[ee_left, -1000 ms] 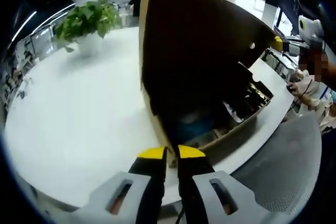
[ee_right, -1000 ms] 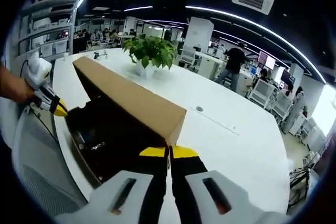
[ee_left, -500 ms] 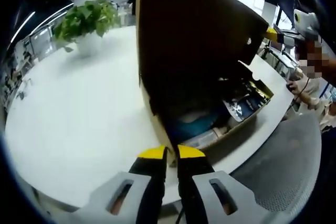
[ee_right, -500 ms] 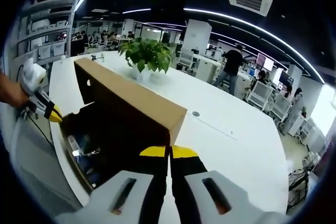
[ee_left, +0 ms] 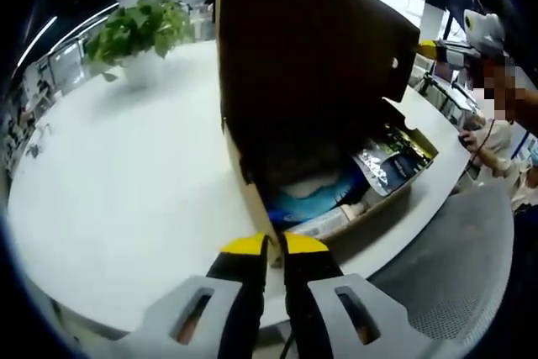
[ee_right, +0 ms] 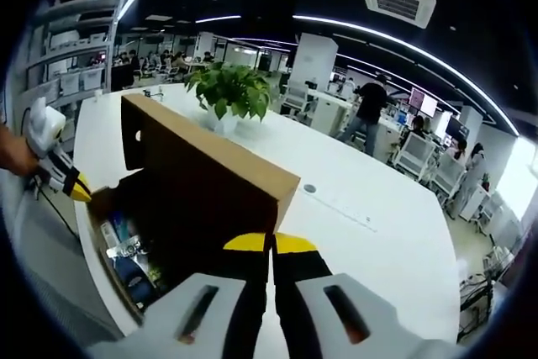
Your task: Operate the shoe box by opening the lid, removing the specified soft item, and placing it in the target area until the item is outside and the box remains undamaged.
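Shoe box point(ee_left: 370, 208) is sitting at the white bench's point(ee_left: 126, 182) near edge, its lid point(ee_right: 210, 178) standing raised; each hand-held gripper, left point(ee_left: 273, 245) and right point(ee_right: 270, 244), is pinching a lid corner. Blue contents point(ee_left: 307, 199) are lying half shadowed, hard to identify.

Open-plan office; desks point(ee_right: 336, 107), monitors point(ee_right: 418, 103)

You see: lid point(ee_left: 311, 65) – matt brown cardboard | table point(ee_left: 126, 182) – smooth white, slight sheen | packets point(ee_left: 387, 166) in box – glossy plastic | your gripper tips point(ee_right: 271, 244) – yellow plastic
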Demonstrator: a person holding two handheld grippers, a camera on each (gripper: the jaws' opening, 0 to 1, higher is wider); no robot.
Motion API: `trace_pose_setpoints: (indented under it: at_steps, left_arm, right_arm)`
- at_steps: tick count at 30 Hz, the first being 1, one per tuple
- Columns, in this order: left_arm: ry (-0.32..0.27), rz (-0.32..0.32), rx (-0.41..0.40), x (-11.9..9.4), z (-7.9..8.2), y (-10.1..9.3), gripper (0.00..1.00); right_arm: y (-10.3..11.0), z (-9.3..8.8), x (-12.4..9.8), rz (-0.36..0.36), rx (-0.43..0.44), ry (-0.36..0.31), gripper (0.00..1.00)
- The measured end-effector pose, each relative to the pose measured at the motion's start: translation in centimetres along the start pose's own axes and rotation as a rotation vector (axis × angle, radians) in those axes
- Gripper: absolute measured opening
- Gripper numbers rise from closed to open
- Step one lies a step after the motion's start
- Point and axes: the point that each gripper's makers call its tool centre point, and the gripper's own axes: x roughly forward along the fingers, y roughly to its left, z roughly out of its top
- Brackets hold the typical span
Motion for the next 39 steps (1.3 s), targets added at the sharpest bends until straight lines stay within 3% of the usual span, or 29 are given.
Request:
trace_pose_setpoints:
  at_steps: [39]
  left_arm:
    - [0.0, -0.006, -0.033, 0.0, 0.0, -0.1, 0.03]
  right_arm:
    - [-3.1, 1.0, 5.1, -0.007, -0.039, 0.012, 0.0]
